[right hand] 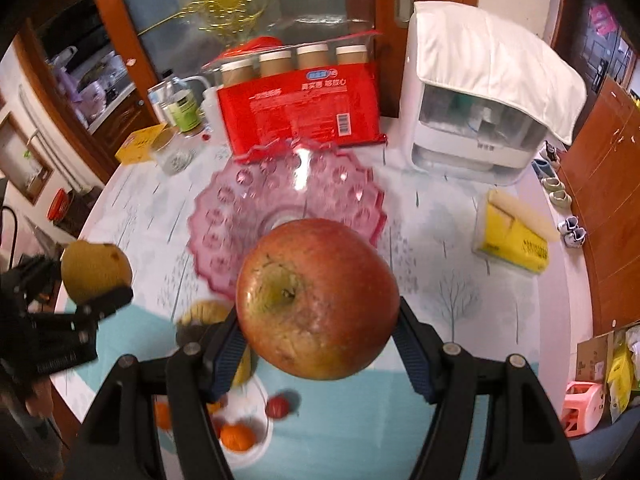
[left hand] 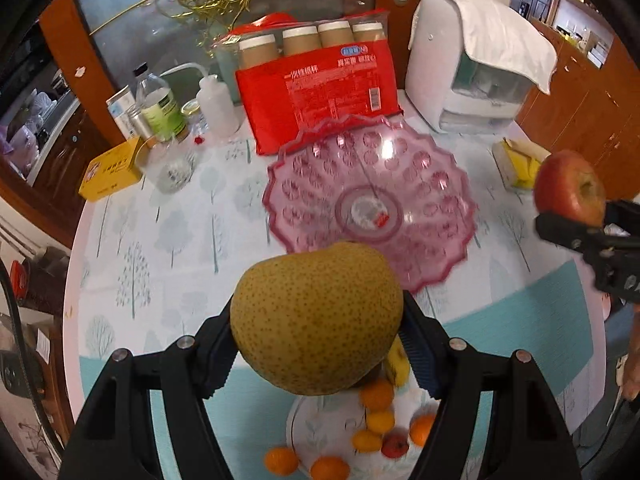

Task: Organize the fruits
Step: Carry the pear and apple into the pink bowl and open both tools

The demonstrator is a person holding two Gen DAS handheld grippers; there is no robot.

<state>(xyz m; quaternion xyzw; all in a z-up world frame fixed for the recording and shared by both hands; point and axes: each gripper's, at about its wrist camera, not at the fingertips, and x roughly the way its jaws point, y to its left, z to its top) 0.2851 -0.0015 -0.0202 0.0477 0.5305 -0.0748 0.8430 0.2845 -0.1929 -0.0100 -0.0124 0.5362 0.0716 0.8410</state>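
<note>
We are mid-carry: above the counter (left hand: pixel 132 240), the scalloped pink glass dish (left hand: pixel 424 184) sits centre frame, bare. Left tongs (left hand: pixel 316 344) clench the speckled yellow pear (left hand: pixel 316 320); right tongs (right hand: pixel 318 332) clench the red apple (right hand: pixel 318 300). Next, we'd lower both into it.

Black left gripper (left hand: pixel 316 354), silver screws, blue-padded jaws.
</note>
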